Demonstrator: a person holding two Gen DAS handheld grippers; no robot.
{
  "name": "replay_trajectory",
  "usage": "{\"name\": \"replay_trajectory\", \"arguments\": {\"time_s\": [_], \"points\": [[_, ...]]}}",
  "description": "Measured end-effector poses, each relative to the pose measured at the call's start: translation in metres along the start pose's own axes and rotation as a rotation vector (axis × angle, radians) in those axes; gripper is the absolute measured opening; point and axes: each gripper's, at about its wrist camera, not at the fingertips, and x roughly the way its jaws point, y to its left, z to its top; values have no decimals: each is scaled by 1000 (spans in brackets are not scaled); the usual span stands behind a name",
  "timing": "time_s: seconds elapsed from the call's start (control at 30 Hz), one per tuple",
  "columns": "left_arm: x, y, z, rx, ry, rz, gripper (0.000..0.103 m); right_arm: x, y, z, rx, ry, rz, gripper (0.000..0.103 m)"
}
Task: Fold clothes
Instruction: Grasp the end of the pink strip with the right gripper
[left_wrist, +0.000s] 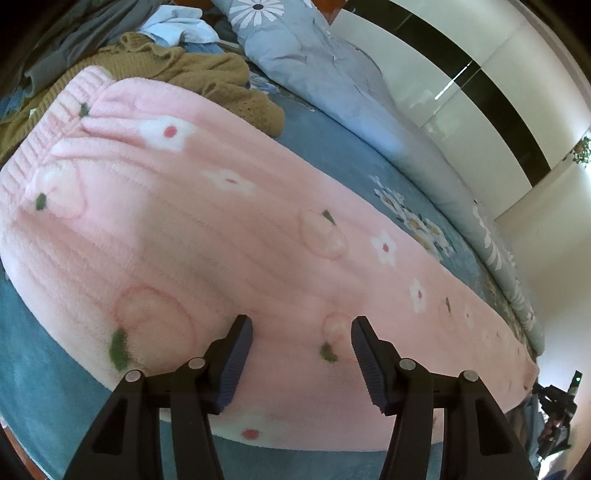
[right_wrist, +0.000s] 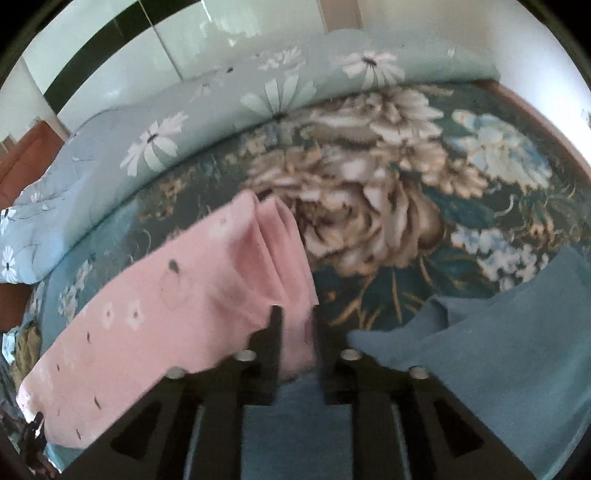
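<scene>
A: Fleece first. From the left wrist view, the pink fleece garment (left_wrist: 229, 236) lies spread flat along the bed (left_wrist: 48, 369), its ribbed band end beside a tan knitted sweater (left_wrist: 207, 74). Only this view shows that sweater, and the pale blue clothes (left_wrist: 177, 26) heaped beyond it.

B: And the left hand-held gripper (left_wrist: 302, 360)?

A: Jaws stand about half open above the garment's near edge, nothing between them. Whether the tips touch the fleece, I cannot tell.

B: Room around the garment?

A: Bare blue cover runs along its near long edge. Beyond its far long edge lies a strip of flowered cover, then a rolled daisy-print quilt (left_wrist: 332, 74), with a glossy white wardrobe (left_wrist: 480, 74) behind that.

B: Right wrist view now.

A: It shows the garment's other end, bunched into upright folds (right_wrist: 273, 243). The right hand-held gripper (right_wrist: 297, 332) has a narrow gap between its jaws, with a strip of pink fleece in that gap. The picture is blurred there, so I cannot tell whether the pads press it.

B: Anything the left view lacks?

A: A blue cloth (right_wrist: 498, 350) just right of the garment's bunched end, and large cream flowers (right_wrist: 362, 192) on the cover beyond it. The garment's long edge hangs lifted off the bed toward the left.
</scene>
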Motion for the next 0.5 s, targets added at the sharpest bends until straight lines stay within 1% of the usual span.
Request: {"name": "replay_trajectory", "arguments": {"time_s": [0.07,0.17,0.33,0.47,0.5], "points": [[1,-2,0,5,0,9,60,1,9,1,-27,5,22,31],[2,-4,-1,11,0,16,62,16,27,1,-88,51,5,35],[-2,-4,-1,6,3,9,62,50,37,1,-72,150,-28,36],[-1,-2,-2,-3,0,6,62,54,36,3,-74,166,-37,36],[0,-3,-2,-1,0,8,62,54,36,3,-70,168,-36,32]]}}
